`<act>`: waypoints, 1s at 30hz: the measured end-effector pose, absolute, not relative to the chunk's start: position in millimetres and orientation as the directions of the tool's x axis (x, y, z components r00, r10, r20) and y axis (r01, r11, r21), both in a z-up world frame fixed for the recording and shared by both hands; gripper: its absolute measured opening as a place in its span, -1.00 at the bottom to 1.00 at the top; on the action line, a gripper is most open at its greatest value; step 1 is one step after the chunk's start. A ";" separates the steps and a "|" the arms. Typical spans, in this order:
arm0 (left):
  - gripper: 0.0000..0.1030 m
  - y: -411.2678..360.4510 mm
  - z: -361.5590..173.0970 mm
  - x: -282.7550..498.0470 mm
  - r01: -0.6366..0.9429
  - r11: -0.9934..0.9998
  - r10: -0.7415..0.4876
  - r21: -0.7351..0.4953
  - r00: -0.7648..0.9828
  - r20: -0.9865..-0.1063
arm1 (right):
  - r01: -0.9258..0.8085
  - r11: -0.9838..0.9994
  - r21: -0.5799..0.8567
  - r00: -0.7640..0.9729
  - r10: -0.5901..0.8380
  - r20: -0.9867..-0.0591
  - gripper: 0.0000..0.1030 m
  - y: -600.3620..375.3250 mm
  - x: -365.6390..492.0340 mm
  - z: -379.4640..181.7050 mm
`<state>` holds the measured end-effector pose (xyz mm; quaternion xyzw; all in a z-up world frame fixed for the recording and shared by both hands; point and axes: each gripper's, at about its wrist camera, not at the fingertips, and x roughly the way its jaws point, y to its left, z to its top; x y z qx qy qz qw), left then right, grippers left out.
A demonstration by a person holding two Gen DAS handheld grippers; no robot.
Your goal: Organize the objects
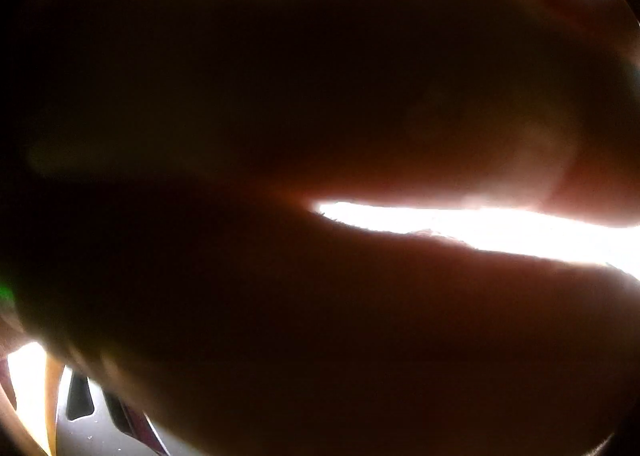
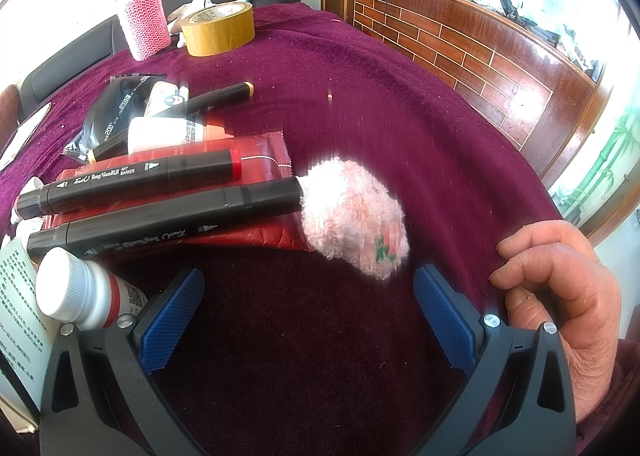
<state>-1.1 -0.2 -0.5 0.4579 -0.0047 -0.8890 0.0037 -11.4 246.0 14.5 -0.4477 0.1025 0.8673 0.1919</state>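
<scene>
The right gripper (image 2: 308, 312) with blue pads is wide open and holds nothing, hovering just before the fluffy pink-white ball (image 2: 354, 217) on the purple-clothed desk (image 2: 400, 115), likely to grab it, while the left gripper's view is covered, so I cannot tell.

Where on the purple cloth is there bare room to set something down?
Free: the cloth right of the tape roll and pink fluffy toy, out to the table edge, and the patch between the right gripper pads. Crowded: the left, with markers, red packet, white bottle.
</scene>
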 end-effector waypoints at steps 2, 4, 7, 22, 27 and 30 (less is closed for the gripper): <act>0.98 -0.4 -0.6 -1.4 0.002 -1.000 -0.011 0.012 -0.581 -0.814 | -0.425 -0.905 0.006 -0.525 0.241 -0.816 1.00 245.7 -11.6 14.4; 0.98 -0.6 -0.7 -1.6 0.002 -1.000 -0.011 0.012 -0.581 -0.814 | -0.425 -0.905 0.006 -0.525 0.241 -0.816 1.00 245.5 -11.7 14.3; 0.98 -1.0 -0.9 -2.1 0.003 -1.000 -0.011 0.011 -0.581 -0.814 | -0.425 -0.905 0.006 -0.525 0.241 -0.816 1.00 245.1 -12.0 14.2; 0.98 -3.4 -1.2 -4.6 0.003 -1.000 -0.014 0.015 -0.583 -0.812 | -0.424 -0.905 0.006 -0.526 0.241 -0.816 1.00 243.1 -13.2 13.6; 0.98 -5.0 -1.5 -5.8 0.003 -1.000 -0.013 0.014 -0.582 -0.813 | -0.424 -0.906 0.006 -0.526 0.241 -0.816 1.00 242.5 -13.6 13.5; 0.98 -6.1 -1.6 -6.5 0.003 -1.000 -0.013 0.013 -0.582 -0.813 | -0.424 -0.906 0.006 -0.526 0.241 -0.816 1.00 242.1 -13.9 13.3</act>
